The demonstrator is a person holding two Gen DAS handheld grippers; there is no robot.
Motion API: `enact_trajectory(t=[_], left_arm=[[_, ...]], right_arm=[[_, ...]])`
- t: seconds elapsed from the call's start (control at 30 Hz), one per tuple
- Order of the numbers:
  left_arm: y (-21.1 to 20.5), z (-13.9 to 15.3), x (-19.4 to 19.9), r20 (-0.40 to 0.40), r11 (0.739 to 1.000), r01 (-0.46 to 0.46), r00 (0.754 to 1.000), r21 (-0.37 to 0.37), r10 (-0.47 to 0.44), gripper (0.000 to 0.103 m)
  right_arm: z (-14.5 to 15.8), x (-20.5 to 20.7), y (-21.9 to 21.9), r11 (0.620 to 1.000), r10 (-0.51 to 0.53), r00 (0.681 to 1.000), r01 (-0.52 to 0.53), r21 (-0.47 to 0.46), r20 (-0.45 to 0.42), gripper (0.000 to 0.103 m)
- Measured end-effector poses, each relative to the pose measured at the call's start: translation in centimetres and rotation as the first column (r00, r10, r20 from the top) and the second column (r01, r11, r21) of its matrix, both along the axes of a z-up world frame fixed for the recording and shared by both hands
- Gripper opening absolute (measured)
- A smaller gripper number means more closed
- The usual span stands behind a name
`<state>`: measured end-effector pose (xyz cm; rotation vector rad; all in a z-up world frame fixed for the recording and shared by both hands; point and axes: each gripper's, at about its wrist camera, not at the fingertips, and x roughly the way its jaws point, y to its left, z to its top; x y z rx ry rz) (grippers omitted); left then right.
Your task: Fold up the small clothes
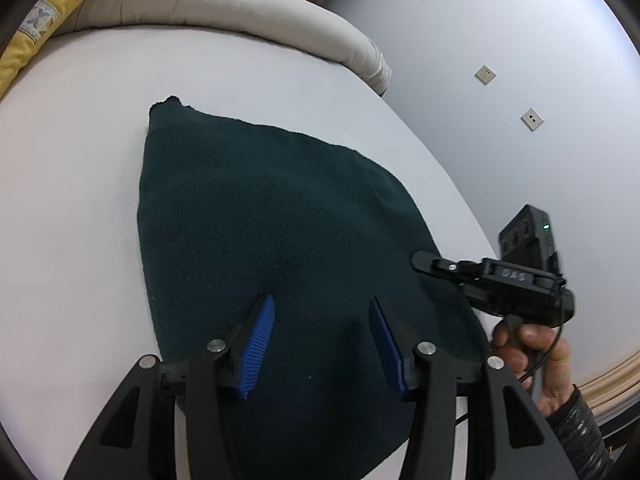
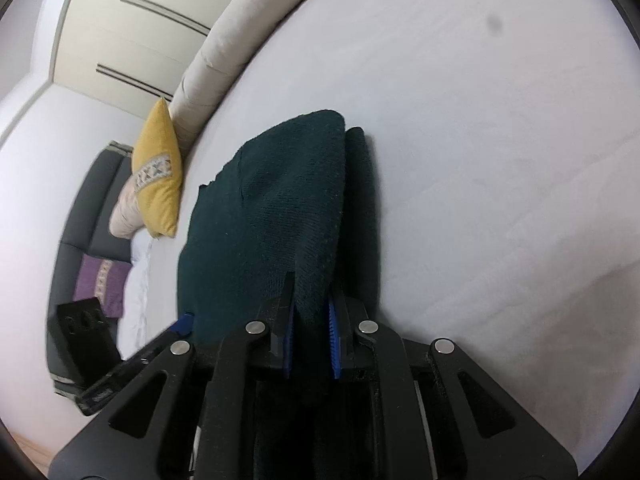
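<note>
A dark green knitted garment [image 1: 272, 216] lies on the white bed [image 1: 80, 200]. In the left wrist view my left gripper [image 1: 321, 300] hovers open over the garment's near part, with nothing pinched between its blue pads [image 1: 258, 344]. My right gripper [image 1: 424, 261], held by a hand [image 1: 532, 356], reaches in at the garment's right edge. In the right wrist view the right gripper [image 2: 311, 288] is shut on a lifted fold of the garment [image 2: 280, 200], and cloth fills the gap between its pads. A blue fingertip of the left gripper [image 2: 184, 322] shows at lower left.
A beige rolled duvet [image 1: 240, 4] runs along the bed's far side, with a yellow pillow [image 2: 158, 172] beside it. A dark sofa with a purple cushion [image 2: 100, 280] stands beyond the bed. The bed's edge [image 1: 452, 184] falls off towards a wall with sockets [image 1: 485, 75].
</note>
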<state>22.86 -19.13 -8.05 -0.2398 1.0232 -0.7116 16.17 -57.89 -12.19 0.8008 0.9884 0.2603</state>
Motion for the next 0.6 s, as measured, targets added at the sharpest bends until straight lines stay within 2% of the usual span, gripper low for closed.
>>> enact_trajectory(t=[0.07, 0.13, 0.2, 0.3, 0.37, 0.47, 0.53, 0.6], left_arm=[[0.2, 0.2, 0.0, -0.005, 1.000, -0.002, 1.000, -0.008, 0.002, 0.052], [0.7, 0.8, -0.2, 0.000, 1.000, -0.014, 1.000, -0.015, 0.014, 0.052], [1.0, 1.7, -0.6, 0.033, 0.999, -0.033, 0.999, -0.007, 0.033, 0.052], [1.3, 2.5, -0.5, 0.074, 0.998, -0.059, 0.996, 0.001, 0.059, 0.055], [1.1, 2.0, 0.1, 0.054, 0.998, -0.065, 0.997, 0.027, 0.064, 0.056], [0.6, 0.4, 0.6, 0.041, 0.996, -0.040, 0.998, 0.082, 0.037, 0.054], [0.9, -0.5, 0.6, 0.037, 0.997, -0.043, 0.998, 0.064, 0.040, 0.053], [1.5, -0.6, 0.9, 0.014, 0.998, -0.058, 0.998, 0.027, 0.058, 0.050]], right_arm=[[1.1, -0.7, 0.1, 0.998, -0.032, 0.999, 0.031, -0.061, -0.012, 0.020], [3.1, -2.2, 0.4, 0.988, -0.077, 0.997, 0.078, -0.133, 0.011, 0.020], [5.6, -3.8, 1.3, 0.993, -0.045, 0.994, 0.055, -0.105, 0.096, 0.020], [7.0, -5.4, 3.2, 0.996, 0.052, 0.988, -0.041, -0.073, 0.145, 0.020], [6.0, -5.7, 4.4, 0.993, 0.104, 0.989, -0.097, -0.067, 0.108, 0.020], [1.3, -6.5, 4.2, 0.991, 0.097, 0.994, -0.101, -0.086, -0.041, 0.016], [-0.7, -7.9, 3.2, 0.997, 0.079, 0.997, -0.079, 0.007, -0.024, 0.014], [-1.6, -9.9, 2.4, 0.997, 0.066, 0.998, -0.066, 0.036, 0.014, 0.011]])
